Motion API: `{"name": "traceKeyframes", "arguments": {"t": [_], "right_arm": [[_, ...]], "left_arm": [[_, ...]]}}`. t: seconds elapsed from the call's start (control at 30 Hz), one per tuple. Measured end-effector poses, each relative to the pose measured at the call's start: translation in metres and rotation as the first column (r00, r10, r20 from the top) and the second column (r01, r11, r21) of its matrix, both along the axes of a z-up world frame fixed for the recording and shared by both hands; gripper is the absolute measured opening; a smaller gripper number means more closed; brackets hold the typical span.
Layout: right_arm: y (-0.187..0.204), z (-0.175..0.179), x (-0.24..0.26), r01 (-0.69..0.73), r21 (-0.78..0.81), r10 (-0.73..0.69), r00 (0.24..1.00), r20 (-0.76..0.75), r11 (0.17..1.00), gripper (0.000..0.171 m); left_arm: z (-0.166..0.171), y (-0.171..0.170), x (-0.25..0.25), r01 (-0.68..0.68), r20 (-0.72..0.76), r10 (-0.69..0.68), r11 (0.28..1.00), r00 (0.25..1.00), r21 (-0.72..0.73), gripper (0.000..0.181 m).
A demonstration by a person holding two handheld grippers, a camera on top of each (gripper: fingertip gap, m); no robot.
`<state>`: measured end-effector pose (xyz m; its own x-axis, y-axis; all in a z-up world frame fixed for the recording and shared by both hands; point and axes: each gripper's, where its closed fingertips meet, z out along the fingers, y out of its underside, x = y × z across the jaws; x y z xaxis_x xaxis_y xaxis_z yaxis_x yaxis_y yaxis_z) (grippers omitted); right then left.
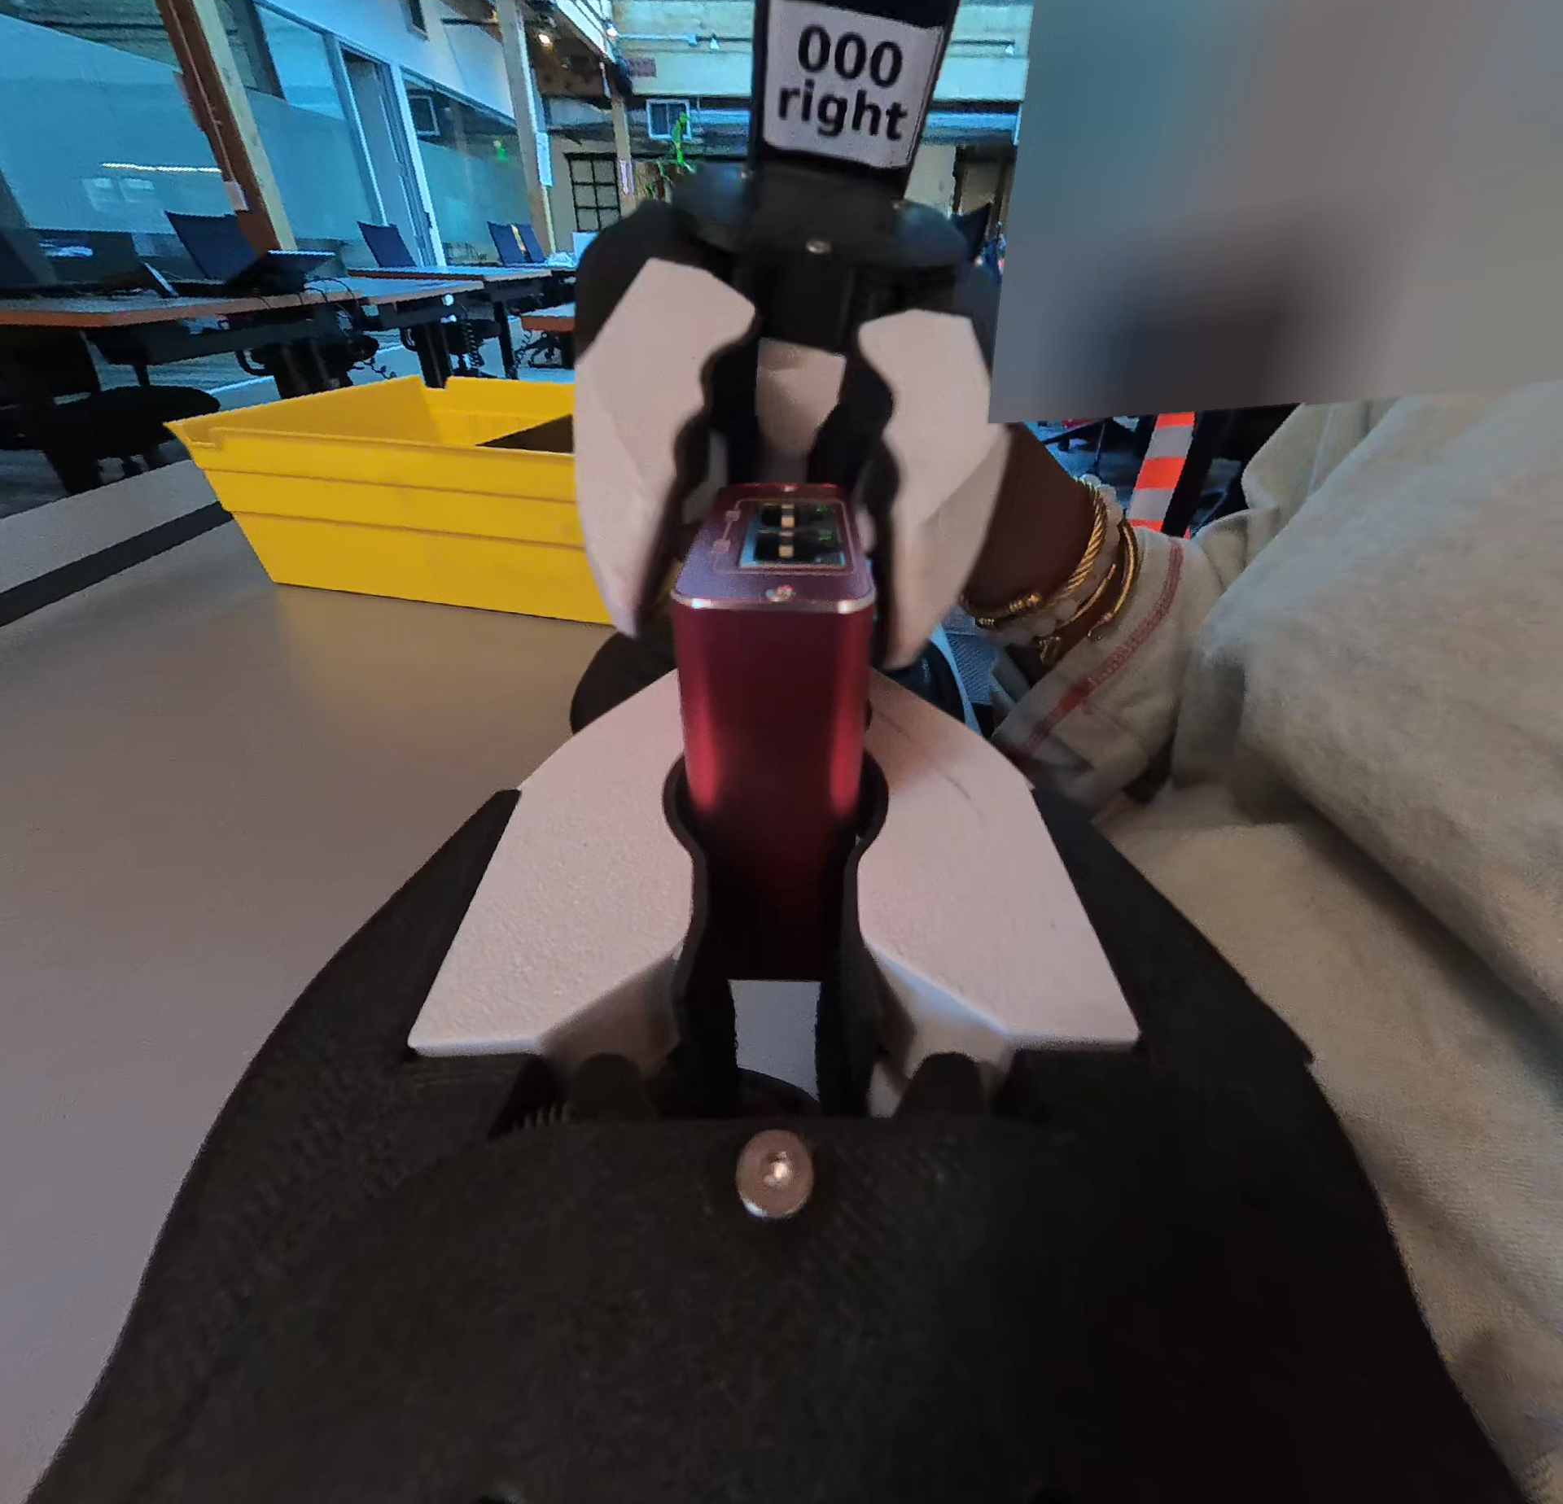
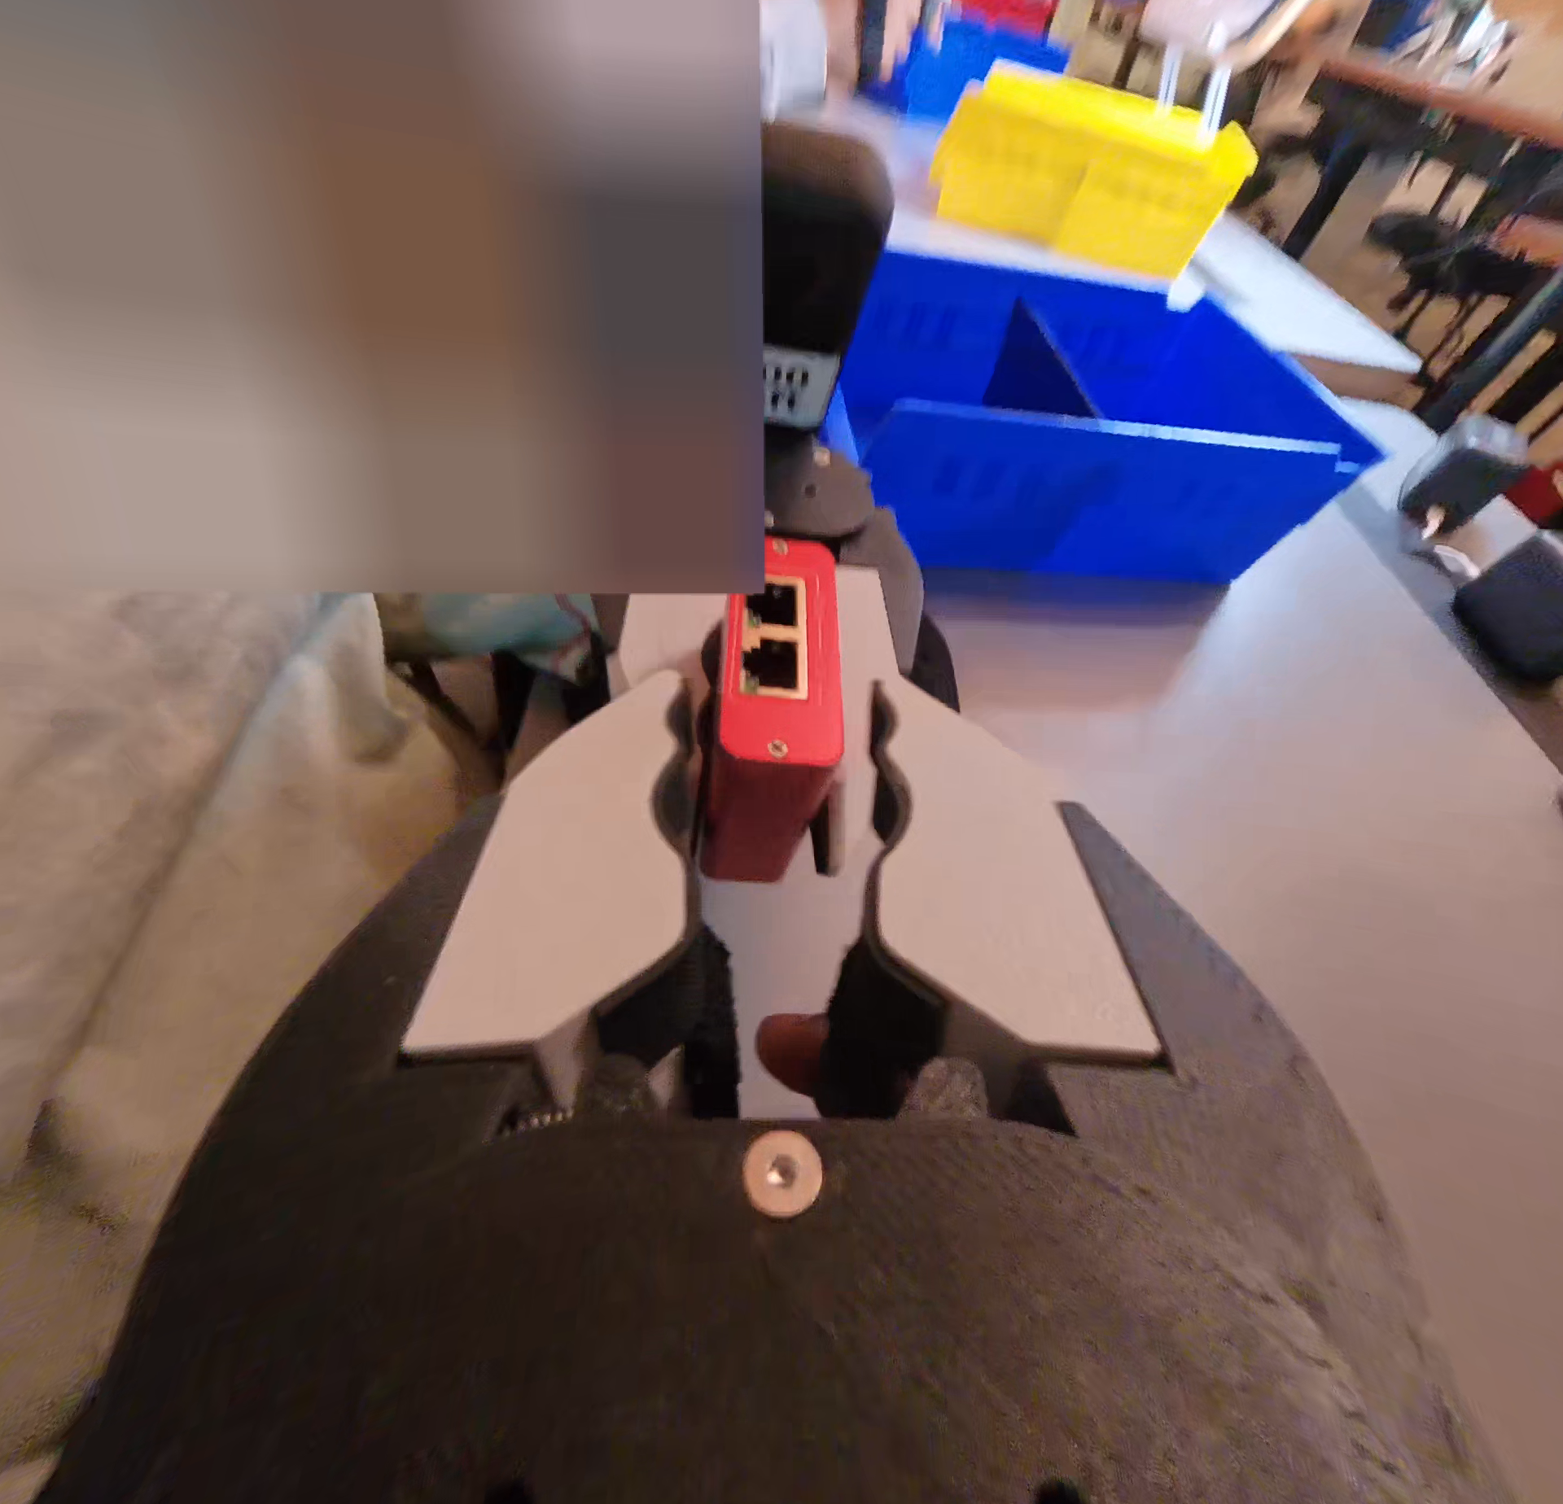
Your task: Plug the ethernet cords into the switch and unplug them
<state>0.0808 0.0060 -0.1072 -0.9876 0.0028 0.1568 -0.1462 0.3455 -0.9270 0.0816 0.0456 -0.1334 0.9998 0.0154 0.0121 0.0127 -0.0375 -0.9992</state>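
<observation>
A red switch point(image 1: 774, 702) is clamped lengthwise between the white fingers of my left gripper point(image 1: 774, 707), which is shut on it above the grey table. The switch's far end has two ports, both with nothing plugged in. My right gripper point(image 1: 761, 635) faces it from the other side, and its fingers straddle that port end. In the right wrist view the switch point(image 2: 778, 702) sits between the fingers of my right gripper point(image 2: 774, 690), which is open with a gap on each side. No ethernet cord is in view.
A yellow bin point(image 1: 397, 491) stands on the table point(image 1: 254, 745) behind the grippers. In the right wrist view a blue bin point(image 2: 1099, 466) and a yellow bin point(image 2: 1091, 170) stand ahead, with dark objects point(image 2: 1514, 609) at the right. A person's braceleted wrist point(image 1: 1057, 567) and light sleeve are close by. My hands' fingertips stand some 4 cm from each other.
</observation>
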Motion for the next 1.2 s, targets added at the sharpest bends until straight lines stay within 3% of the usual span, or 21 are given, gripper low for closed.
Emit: {"name": "traceKeyframes", "arguments": {"t": [0.03,0.2,0.33,0.4,0.53,0.63,0.73,1.03,1.2], "right_arm": [[0.002,-0.004,0.0,-0.001,0.034,0.001,1.0,-0.021,0.999,0.029],[0.019,0.0,-0.004,0.073,0.059,-0.068,0.995,-0.078,0.996,0.027],[0.067,0.029,-0.039,0.299,-0.073,-0.304,0.95,-0.071,0.951,0.027],[0.112,0.044,-0.073,0.499,-0.137,-0.51,0.858,-0.062,0.856,0.027],[0.225,0.056,-0.138,0.834,-0.177,-0.849,0.529,-0.019,0.523,0.027],[0.292,0.042,-0.175,0.945,-0.103,-0.95,0.312,0.004,0.31,0.027],[0.33,0.021,-0.204,0.979,0.008,-0.979,0.202,-0.001,0.202,0.027],[0.359,-0.013,-0.267,0.984,0.116,-0.988,0.141,-0.067,0.133,0.027],[0.365,-0.04,-0.287,0.953,0.288,-0.988,0.122,-0.094,0.091,0.027]], "left_arm": [[-0.002,0.001,0.0,-0.006,-0.005,0.006,1.0,1.0,-0.011,0.029],[0.0,0.0,-0.006,-0.035,0.018,0.035,0.999,0.999,-0.002,0.037],[0.009,-0.01,-0.027,-0.138,0.143,0.126,0.987,0.982,0.081,0.042],[0.011,-0.015,-0.035,-0.175,0.207,0.15,0.979,0.967,0.105,0.042],[0.011,-0.019,-0.045,-0.212,0.282,0.172,0.97,0.944,0.119,0.041],[0.01,-0.019,-0.047,-0.214,0.303,0.17,0.97,0.937,0.115,0.041],[0.01,-0.02,-0.049,-0.218,0.324,0.171,0.969,0.931,0.116,0.041],[0.009,-0.021,-0.053,-0.222,0.372,0.163,0.967,0.914,0.122,0.04],[0.009,-0.022,-0.054,-0.222,0.383,0.159,0.967,0.91,0.127,0.04]]}}
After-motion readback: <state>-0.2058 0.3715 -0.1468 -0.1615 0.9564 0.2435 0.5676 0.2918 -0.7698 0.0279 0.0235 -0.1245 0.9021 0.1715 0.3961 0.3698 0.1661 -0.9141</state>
